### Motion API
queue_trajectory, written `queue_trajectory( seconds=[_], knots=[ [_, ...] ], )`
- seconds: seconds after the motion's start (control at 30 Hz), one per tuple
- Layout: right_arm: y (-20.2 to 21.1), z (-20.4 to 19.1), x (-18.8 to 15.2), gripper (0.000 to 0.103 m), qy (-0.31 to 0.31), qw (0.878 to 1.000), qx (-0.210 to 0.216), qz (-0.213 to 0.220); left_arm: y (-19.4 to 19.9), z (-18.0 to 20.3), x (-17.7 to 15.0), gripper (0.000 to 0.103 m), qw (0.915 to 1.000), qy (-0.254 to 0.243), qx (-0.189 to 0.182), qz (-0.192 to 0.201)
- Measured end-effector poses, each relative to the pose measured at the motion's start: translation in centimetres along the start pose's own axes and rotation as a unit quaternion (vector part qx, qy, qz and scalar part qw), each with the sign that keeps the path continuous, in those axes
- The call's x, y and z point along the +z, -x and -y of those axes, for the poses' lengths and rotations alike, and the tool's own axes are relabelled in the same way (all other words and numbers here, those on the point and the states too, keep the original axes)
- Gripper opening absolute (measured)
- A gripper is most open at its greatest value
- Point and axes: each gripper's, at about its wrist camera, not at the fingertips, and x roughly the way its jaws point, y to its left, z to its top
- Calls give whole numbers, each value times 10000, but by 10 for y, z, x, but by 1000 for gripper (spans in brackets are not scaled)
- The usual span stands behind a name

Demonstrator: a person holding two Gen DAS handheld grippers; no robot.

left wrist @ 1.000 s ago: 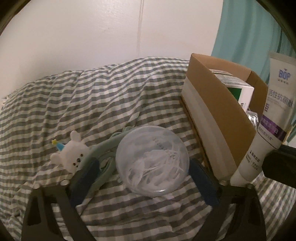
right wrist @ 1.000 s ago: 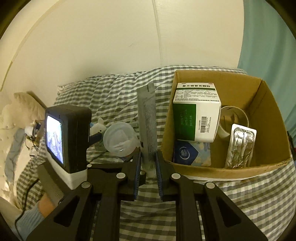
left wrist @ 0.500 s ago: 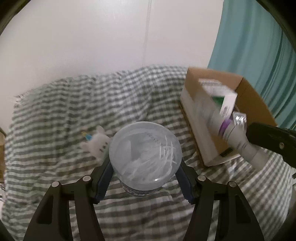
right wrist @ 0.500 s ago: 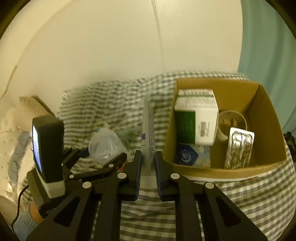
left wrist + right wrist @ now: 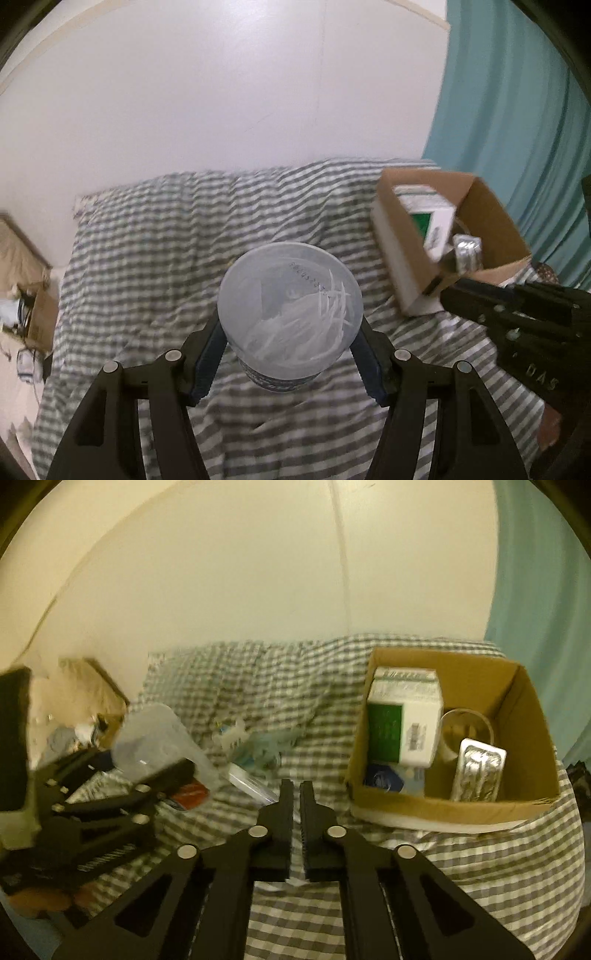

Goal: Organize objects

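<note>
The left gripper (image 5: pixel 290 354) has its two fingers spread wide around a clear plastic tub (image 5: pixel 290 314), one blue pad (image 5: pixel 208 360) pressed against each side of the tub's wall, so the tub is clamped and lifted clear of the checked bedspread (image 5: pixel 177 236). The tub's round translucent lid faces the camera and thin white sticks show through it; what they are cannot be told. In the right wrist view the same tub (image 5: pixel 159 738) sits tilted in the left gripper (image 5: pixel 155 775), well to the left of the cardboard box (image 5: pixel 517 690). The right gripper (image 5: pixel 296 788) has its fingers drawn almost together, with only a thin slit between the pads and nothing held in it; it hangs above the bedspread (image 5: pixel 480 856) just left of the box's near corner. The box rests on the bedspread and holds a white and green carton (image 5: pixel 404 720) standing at its left side, a silver blister pack (image 5: pixel 478 771) leaning at the right of the carton, a blue packet (image 5: pixel 382 777) below the carton, and a pale ring-shaped thing (image 5: pixel 465 723) behind the blister pack. Between the tub and the box, a few blurred small items (image 5: pixel 255 746) lie on the bedspread.
</note>
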Motion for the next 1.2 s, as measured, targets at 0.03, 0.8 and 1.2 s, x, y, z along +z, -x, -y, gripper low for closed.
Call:
queue_trajectory(
  seconds=[0.03, 0.8, 1.2],
  knots=[
    [-6, -3, -3, 30, 64, 10000, -45, -41, -3, -6, -4, 66, 10000, 41, 68, -46],
    [-198, -63, -5, 45, 2013, 9652, 82, -1667, -62, -103, -17, 65, 9938, 703, 780, -362],
    [-98, -65, 6, 17, 1795, 9799, -31, -864, -5, -63, -6, 66, 9979, 404, 506, -9]
  ],
)
